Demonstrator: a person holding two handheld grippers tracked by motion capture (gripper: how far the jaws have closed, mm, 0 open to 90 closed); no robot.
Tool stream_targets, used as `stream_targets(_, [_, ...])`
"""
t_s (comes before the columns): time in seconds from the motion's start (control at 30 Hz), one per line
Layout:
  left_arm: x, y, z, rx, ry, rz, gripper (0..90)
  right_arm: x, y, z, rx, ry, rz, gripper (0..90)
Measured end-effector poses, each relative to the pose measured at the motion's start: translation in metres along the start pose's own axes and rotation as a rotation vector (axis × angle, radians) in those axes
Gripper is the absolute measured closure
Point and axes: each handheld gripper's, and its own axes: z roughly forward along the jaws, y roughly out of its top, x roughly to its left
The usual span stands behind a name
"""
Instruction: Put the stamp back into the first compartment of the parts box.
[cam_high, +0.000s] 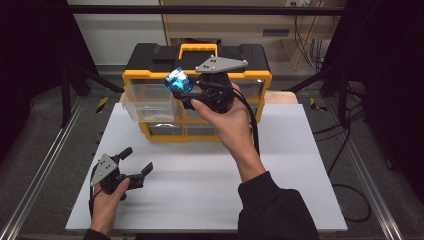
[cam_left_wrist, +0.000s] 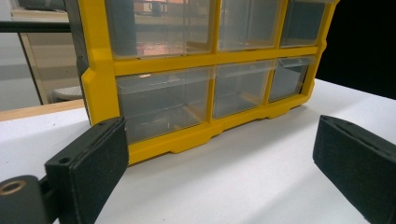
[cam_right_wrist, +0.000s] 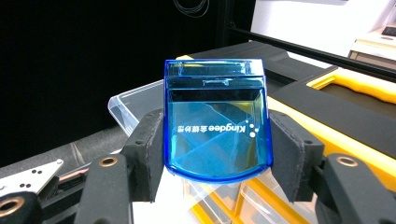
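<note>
A yellow and black drawer organizer (cam_high: 150, 70) stands at the back of the white table (cam_high: 280, 165), with its top left clear drawer (cam_high: 149, 101) pulled out. My right gripper (cam_high: 183, 92) is shut on a small blue transparent box (cam_high: 179, 80), held in the air over that open drawer. In the right gripper view the blue box (cam_right_wrist: 215, 126) sits squeezed between both pads, printed side up, with the open drawer (cam_right_wrist: 135, 105) behind and below it. My left gripper (cam_high: 136, 161) rests low at the table's front left, open and holding nothing. Its view faces the organizer's clear drawers (cam_left_wrist: 163, 100).
The organizer's yellow handle (cam_high: 198, 49) lies flat on its black lid. Metal rails (cam_high: 45, 170) run along both sides of the table. Cables (cam_high: 345, 145) hang on the right. The white surface in front of the organizer is bare.
</note>
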Motion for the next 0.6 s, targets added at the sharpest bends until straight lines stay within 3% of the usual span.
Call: stream_targets(0.6, [0.0,0.0,0.0,0.0,-0.004,0.001,3.4,0.002,0.008,0.015,0.011,0.015,0.005,42.2])
